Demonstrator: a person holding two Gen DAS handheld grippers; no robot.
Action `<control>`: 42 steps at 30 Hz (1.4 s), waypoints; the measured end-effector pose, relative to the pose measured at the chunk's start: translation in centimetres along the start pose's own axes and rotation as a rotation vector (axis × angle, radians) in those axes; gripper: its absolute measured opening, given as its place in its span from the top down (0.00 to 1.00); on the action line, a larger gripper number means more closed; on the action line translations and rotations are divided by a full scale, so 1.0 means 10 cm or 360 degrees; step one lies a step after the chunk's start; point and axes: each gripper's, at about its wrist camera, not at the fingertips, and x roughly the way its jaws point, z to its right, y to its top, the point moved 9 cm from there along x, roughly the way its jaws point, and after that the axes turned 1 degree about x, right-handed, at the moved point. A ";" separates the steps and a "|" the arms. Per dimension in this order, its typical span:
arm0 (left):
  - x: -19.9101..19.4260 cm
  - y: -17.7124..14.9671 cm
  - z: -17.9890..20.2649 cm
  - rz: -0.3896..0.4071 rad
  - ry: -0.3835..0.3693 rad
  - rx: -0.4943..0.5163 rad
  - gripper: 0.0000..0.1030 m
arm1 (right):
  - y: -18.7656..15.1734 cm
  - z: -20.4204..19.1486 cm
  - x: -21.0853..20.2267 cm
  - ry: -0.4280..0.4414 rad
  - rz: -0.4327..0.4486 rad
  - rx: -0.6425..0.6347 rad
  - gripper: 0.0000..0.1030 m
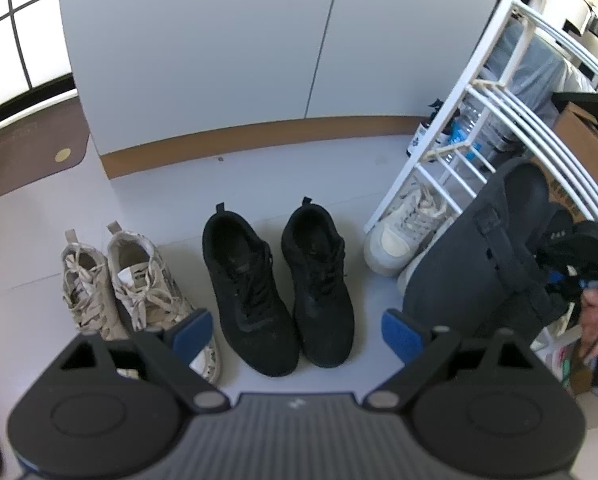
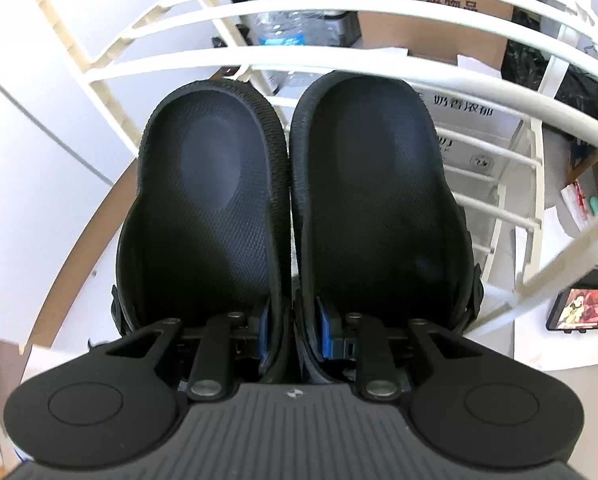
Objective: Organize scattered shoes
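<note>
Currently right gripper (image 2: 291, 320) clamped on pair of black slippers (image 2: 215, 184) at white shoe rack (image 2: 339, 68), left gripper (image 1: 297, 330) spread wide above black sneakers (image 1: 277, 288)

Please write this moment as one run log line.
right gripper: shut on pair of black slippers at white rack | left gripper: open above black sneakers

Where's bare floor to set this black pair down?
Free: the floor strip between the black sneakers and the wall's brown baseboard, and the patch left of the beige sneakers. Crowded: around the white rack, where a white sneaker sits and the held black slippers hang.
</note>
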 end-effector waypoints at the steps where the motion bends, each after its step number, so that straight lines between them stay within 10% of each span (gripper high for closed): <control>1: 0.00 0.02 -0.01 0.0007 0.0001 -0.0008 0.09 | 0.03 0.01 0.03 -0.0001 0.0005 0.0021 0.74; 18: 0.02 0.12 -0.06 0.0015 -0.0038 -0.0065 0.09 | 0.47 0.13 0.30 0.0000 0.0231 0.0258 0.73; 42: 0.10 0.14 0.10 -0.0003 -0.0106 -0.0040 0.09 | 0.85 0.10 0.41 -0.0124 0.0563 0.0021 0.62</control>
